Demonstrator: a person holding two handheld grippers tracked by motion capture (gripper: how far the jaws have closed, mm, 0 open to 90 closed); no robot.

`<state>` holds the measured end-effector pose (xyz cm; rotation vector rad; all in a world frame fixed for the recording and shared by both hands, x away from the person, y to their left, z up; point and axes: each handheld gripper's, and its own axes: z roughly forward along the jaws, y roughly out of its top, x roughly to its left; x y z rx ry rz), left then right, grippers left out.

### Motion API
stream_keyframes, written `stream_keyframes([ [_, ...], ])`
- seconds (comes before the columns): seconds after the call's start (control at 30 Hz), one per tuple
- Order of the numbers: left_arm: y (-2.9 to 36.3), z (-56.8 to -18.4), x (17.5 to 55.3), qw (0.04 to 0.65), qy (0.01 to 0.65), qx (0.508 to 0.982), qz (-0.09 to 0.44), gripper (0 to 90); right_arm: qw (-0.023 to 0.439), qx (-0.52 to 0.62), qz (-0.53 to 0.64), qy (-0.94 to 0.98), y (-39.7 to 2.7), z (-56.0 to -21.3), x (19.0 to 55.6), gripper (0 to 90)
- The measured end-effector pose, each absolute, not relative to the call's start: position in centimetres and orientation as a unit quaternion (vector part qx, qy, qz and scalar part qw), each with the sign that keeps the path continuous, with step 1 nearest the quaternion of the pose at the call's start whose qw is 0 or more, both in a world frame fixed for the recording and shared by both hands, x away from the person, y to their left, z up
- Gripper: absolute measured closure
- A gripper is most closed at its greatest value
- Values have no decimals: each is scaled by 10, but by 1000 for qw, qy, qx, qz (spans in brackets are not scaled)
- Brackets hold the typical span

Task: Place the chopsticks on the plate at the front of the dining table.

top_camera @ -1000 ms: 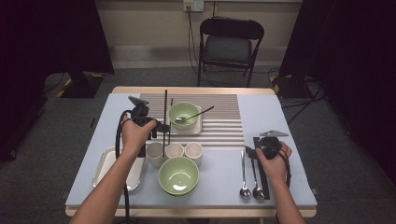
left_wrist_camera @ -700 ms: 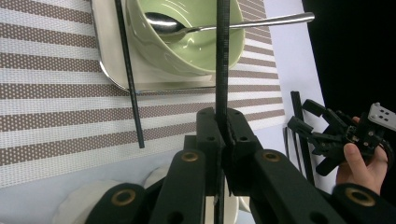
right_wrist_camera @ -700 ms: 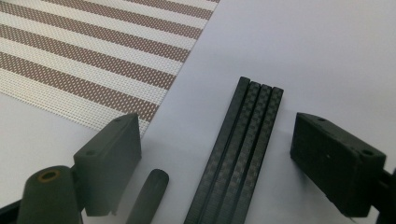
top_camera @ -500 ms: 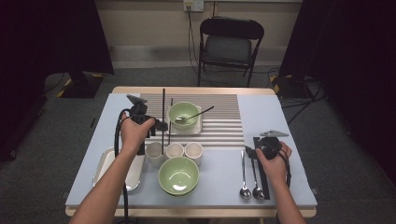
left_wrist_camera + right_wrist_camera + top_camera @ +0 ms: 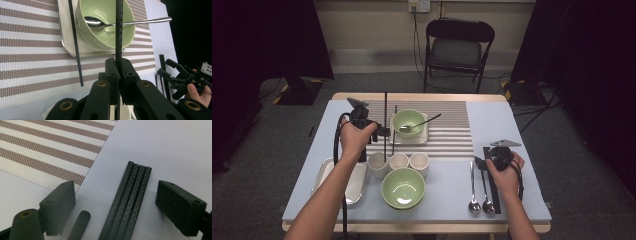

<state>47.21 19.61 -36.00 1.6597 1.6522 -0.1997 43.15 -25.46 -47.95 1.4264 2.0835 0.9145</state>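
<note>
1. Nearest me on the table (image 5: 512,125), pale blue cover: large green bowl (image 5: 403,187), empty, sits at the front edge. Just left of it a small metal tray (image 5: 354,182), nothing on the part I can see.
2. Front right: two spoons (image 5: 479,200) lie side by side, bowls toward me. Beside them a bundle of black chopsticks (image 5: 128,202) lies flat on the cover.
3. My right gripper (image 5: 117,205) hangs over that bundle, jaws wide apart, one on each side of the sticks, pads not touching them.
4. Behind the big bowl: three white cups (image 5: 398,162) in a row, touching. Contents hard to tell from here.
5. My left gripper (image 5: 379,132) is clamped on one black chopstick (image 5: 119,27), held upright, lower end down by the left cup.
6. Mid table: striped placemat (image 5: 447,127). On it a square white plate (image 5: 67,42) carrying a second green bowl (image 5: 106,22) with a spoon (image 5: 125,23) resting in it, handle sticking out over the rim.
7. Another chopstick (image 5: 76,45) lies across the plate's left edge and the mat.
8. Beyond the table: grey carpet, black folding chair (image 5: 457,47) against the wall, wall outlet (image 5: 418,5) with cables, dark curtains both sides.
</note>
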Motion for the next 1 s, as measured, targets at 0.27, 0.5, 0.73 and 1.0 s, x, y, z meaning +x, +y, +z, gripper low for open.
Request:
stream_keyframes([
  [0.27,196,-360,476,383,654,647,-81,864,226,517,331,756,-255,-480,432,152],
  [0.5,197,-361,479,385,650,649,-83,864,227,515,332,757,-255,-480,432,152],
  [0.73,195,-359,482,387,655,644,-81,864,226,517,332,756,-255,-480,432,152],
  [1.0,195,-360,486,381,654,649,-78,864,226,516,332,756,-255,-480,432,152],
])
